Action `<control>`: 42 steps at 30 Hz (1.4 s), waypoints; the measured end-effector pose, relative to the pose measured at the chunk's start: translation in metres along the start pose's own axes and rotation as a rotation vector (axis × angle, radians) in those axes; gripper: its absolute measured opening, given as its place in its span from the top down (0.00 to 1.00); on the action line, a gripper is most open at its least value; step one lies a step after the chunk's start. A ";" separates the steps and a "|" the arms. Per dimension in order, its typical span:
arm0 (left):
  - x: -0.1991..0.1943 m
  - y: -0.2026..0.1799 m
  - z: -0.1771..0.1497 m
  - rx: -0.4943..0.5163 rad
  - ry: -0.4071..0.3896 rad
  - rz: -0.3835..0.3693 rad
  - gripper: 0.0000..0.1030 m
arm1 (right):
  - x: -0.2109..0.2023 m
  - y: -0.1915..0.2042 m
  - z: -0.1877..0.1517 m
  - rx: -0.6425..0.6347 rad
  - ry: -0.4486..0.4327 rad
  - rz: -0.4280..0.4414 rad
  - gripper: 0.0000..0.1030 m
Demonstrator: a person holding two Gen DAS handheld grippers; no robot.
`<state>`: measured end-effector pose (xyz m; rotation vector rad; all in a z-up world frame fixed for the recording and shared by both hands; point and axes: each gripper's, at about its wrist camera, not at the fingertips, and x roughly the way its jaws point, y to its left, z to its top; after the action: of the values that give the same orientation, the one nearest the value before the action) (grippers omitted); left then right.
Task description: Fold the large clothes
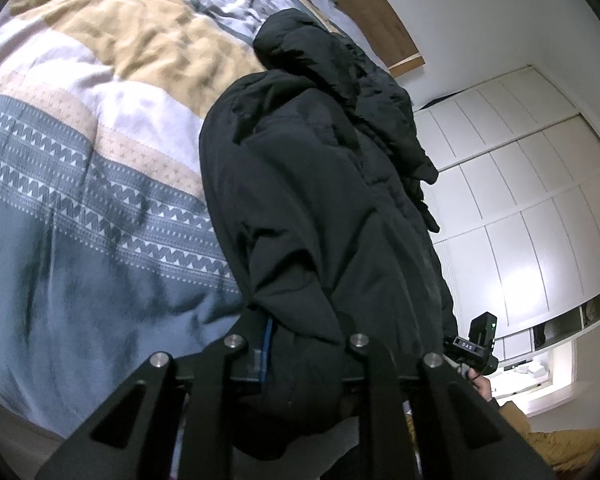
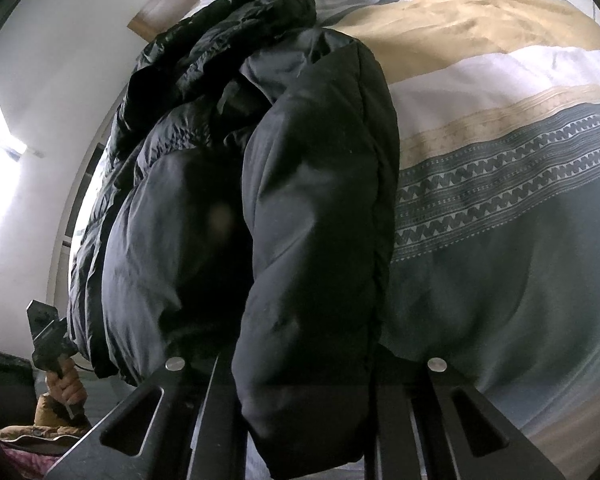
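Left wrist view: black padded jacket (image 1: 320, 208) held up over the bed (image 1: 80, 168).
Both my jaws grip its edge. Next, I judge, lay it flat before folding.

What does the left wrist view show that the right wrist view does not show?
Only the left wrist view shows the white wardrobe doors and the right tongs, seen from outside beside the jacket. Only the right wrist view shows the bright window and the left tongs with the hand holding them. Both show the black puffer jacket gripped between that view's own fingers, above the striped duvet.
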<state>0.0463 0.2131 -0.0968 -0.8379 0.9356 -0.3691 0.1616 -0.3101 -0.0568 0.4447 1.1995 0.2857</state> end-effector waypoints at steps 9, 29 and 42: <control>-0.011 -0.017 0.009 0.043 -0.022 -0.037 0.85 | -0.010 0.007 0.005 -0.001 -0.037 -0.013 0.89; -0.041 -0.063 0.062 0.080 -0.129 -0.173 0.87 | -0.053 0.035 0.051 -0.011 -0.208 0.044 0.90; -0.049 -0.089 0.133 0.118 -0.202 -0.212 0.88 | -0.076 0.066 0.112 -0.022 -0.329 0.080 0.91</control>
<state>0.1340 0.2487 0.0415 -0.8512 0.6332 -0.5085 0.2420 -0.3060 0.0702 0.4998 0.8581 0.2818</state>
